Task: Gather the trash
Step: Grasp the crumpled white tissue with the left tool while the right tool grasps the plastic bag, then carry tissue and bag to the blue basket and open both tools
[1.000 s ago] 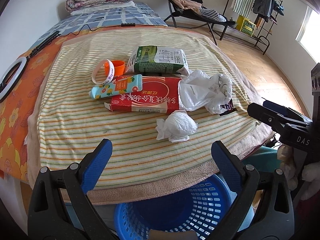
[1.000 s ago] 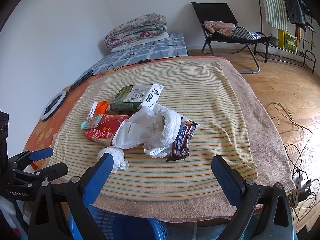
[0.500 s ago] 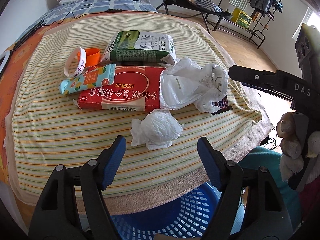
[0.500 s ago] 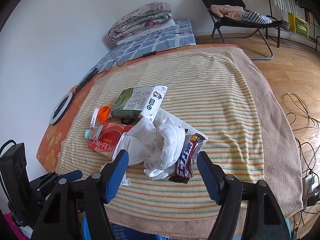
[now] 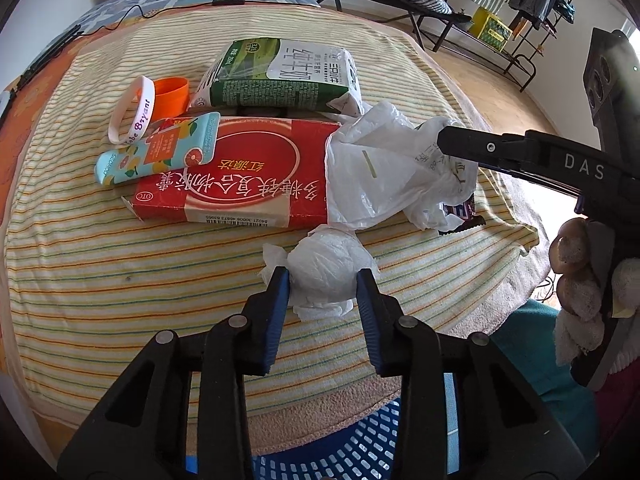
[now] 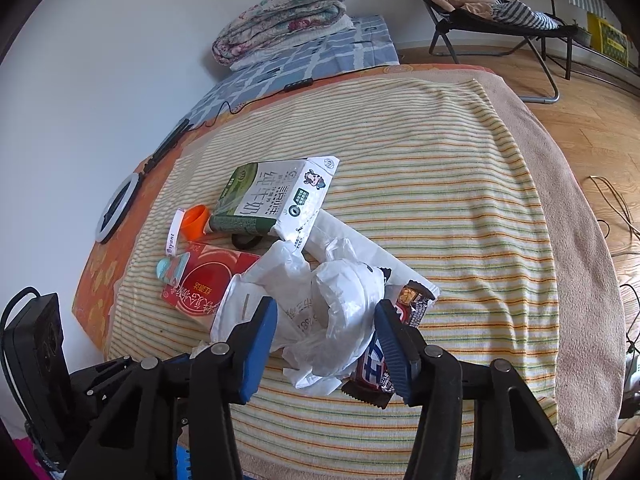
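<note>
On the striped blanket (image 5: 100, 264) lies a crumpled white tissue ball (image 5: 324, 264). My left gripper (image 5: 322, 280) has its blue pads against both sides of the ball, and its jaws are closing. Behind it lies a white plastic bag (image 6: 320, 300) partly over a chocolate bar wrapper (image 6: 376, 364). My right gripper (image 6: 326, 316) straddles the bunched bag with its jaws closing; the pads do not visibly press it. A red box (image 5: 240, 184), a green milk carton (image 5: 280, 72), a teal packet (image 5: 160, 152), an orange cap (image 5: 172, 96) and a white wristband (image 5: 132, 108) lie further back.
A blue slotted basket (image 5: 340, 452) stands on the floor below the bed's near edge. A ring light (image 6: 118, 204) and cables lie at the bed's left side. Folded quilts (image 6: 280, 20), a folding chair (image 6: 500, 12) and a clothes rack (image 5: 520, 8) stand beyond.
Both grippers moved forward and down over the bed and narrowed their jaws. The left now grips the tissue ball; the right now has the plastic bag between its fingers.
</note>
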A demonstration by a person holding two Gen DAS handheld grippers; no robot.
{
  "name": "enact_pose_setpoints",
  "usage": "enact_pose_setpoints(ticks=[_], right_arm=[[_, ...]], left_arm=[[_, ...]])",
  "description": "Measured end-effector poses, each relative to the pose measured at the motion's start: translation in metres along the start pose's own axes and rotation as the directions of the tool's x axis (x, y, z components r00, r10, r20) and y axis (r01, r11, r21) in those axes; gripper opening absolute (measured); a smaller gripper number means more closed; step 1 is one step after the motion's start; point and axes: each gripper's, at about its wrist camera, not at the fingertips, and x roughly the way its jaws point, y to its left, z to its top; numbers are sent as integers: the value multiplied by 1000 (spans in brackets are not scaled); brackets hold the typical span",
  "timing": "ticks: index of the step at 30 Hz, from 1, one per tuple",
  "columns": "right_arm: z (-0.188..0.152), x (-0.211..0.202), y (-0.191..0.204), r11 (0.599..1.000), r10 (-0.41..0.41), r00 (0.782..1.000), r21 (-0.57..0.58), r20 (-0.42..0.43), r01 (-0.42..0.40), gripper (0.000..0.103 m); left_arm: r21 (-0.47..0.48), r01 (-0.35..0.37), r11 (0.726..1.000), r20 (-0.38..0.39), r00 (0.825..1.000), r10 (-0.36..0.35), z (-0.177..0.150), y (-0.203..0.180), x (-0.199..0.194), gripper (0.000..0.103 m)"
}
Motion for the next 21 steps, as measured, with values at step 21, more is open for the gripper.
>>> enact_pose_setpoints(ticks=[21], right_arm=[[3,-15,-6,998,18,996,60,90,-23,14]], left_arm=[[-29,-7,1000,62,998,8,-6,18,-28,18]])
